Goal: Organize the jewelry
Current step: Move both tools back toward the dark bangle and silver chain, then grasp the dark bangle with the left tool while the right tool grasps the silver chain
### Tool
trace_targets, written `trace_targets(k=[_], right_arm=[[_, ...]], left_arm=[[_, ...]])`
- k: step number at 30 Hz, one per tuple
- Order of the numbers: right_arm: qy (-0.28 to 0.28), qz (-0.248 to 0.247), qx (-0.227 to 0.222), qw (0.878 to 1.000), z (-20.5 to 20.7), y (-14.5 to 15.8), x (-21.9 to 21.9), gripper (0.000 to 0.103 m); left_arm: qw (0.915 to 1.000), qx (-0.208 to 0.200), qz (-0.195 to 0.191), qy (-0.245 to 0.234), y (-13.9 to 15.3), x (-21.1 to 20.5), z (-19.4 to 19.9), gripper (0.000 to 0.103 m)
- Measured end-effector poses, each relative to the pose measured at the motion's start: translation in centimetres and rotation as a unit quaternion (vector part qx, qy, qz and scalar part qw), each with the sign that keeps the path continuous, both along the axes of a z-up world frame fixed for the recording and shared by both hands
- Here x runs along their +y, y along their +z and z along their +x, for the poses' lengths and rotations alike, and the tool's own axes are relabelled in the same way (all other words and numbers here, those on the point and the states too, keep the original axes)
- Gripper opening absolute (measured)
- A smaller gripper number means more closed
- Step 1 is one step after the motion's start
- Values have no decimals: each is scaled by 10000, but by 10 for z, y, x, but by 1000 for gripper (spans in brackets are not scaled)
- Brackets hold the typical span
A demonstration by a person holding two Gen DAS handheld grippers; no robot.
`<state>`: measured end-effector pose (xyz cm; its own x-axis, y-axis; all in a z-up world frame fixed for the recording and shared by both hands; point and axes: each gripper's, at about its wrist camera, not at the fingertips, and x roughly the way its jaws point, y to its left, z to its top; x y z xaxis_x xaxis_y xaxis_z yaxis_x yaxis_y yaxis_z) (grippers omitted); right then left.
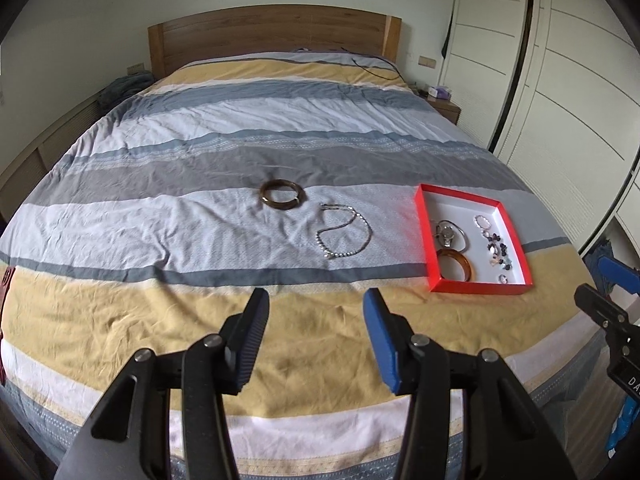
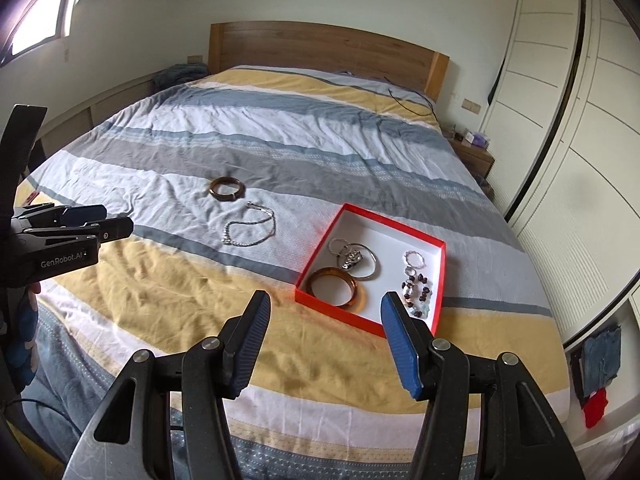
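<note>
A dark brown bangle (image 1: 282, 195) (image 2: 227, 188) and a silver bead necklace (image 1: 344, 236) (image 2: 251, 226) lie loose on the striped bedspread. A red box (image 1: 426, 240) (image 2: 316, 262) with a white inside holds an amber bangle (image 1: 454, 266) (image 2: 336, 286), silver bracelets (image 2: 354, 260), a bead bracelet (image 2: 418, 292) and small rings. My left gripper (image 1: 316, 300) is open and empty, hovering over the yellow stripe short of the necklace. My right gripper (image 2: 325, 302) is open and empty, just short of the box's near edge.
The bed (image 1: 260, 128) has a wooden headboard (image 1: 272, 36) at the far end. White wardrobe doors (image 1: 560, 100) stand along the right. A nightstand (image 1: 442, 106) sits by the far right corner. The left gripper shows at the left edge of the right wrist view (image 2: 80, 220).
</note>
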<state>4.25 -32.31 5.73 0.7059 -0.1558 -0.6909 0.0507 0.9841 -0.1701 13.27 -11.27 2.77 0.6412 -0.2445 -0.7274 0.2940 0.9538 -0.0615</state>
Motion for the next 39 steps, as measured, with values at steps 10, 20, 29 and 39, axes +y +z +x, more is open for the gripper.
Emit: trace_targets(k=[10, 20, 29, 39], right_arm=[[436, 472, 84, 9979, 18, -7, 27, 58], [411, 1113, 566, 9913, 118, -63, 35, 58], [196, 1221, 749, 9895, 223, -107, 25, 58], [22, 1488, 1155, 9821, 310, -170, 13, 58]], left_arm=[[9994, 200, -23, 276, -12, 50, 18, 47], [9985, 466, -62, 281, -53, 60, 120, 47], [9979, 590, -194, 203, -85, 31, 229, 47], [9955, 917, -63, 210, -147, -3, 312, 47]])
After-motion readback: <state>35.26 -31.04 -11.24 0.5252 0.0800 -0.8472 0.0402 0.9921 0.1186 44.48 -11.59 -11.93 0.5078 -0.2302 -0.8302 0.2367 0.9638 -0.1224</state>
